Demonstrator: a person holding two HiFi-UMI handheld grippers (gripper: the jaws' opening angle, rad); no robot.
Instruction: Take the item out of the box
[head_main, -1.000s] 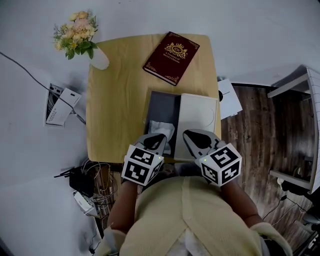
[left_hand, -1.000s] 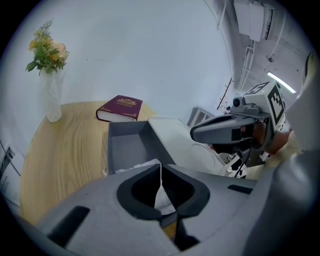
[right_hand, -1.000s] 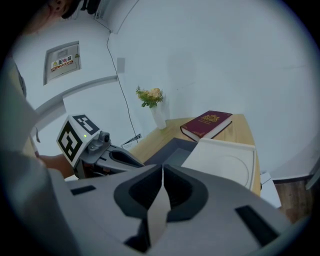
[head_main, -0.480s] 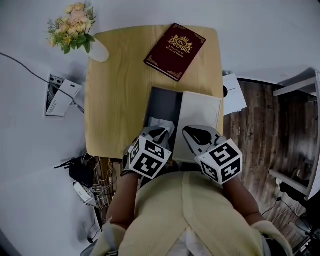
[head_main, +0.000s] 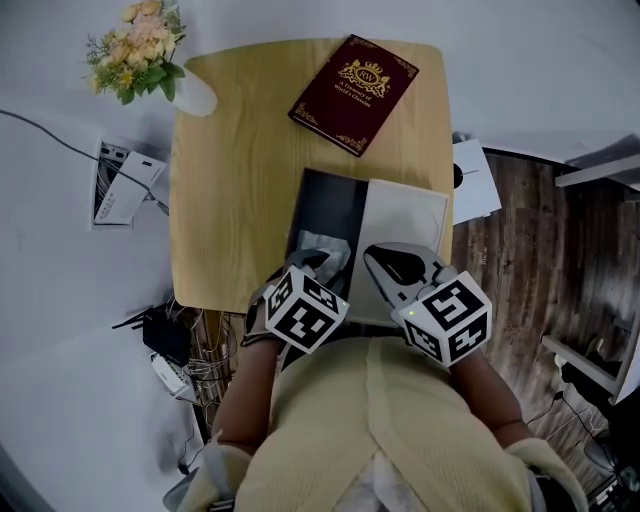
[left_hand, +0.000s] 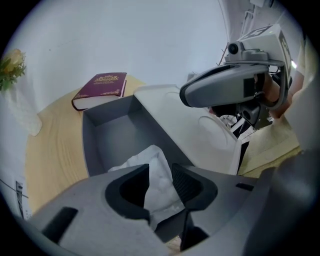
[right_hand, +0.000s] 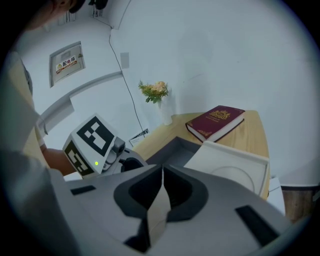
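The left tool (left_hand: 160, 176) is being opened, with the crumpled white item (left_hand: 152, 162) seen between its jaws, inside the grey box (left_hand: 112, 137). The right tool (right_hand: 162, 182) is clamped on the edge of the white lid (right_hand: 235, 165) beside the box on the surface (head_main: 240, 150).

Item (head_main: 322, 248) in box (head_main: 328, 200), lid (head_main: 405, 212) right, book (head_main: 353, 93) behind

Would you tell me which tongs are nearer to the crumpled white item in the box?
Left. The left tongs are at the crumpled white item, jaws opening around it; the right tongs are off to its right, shut on the white lid.
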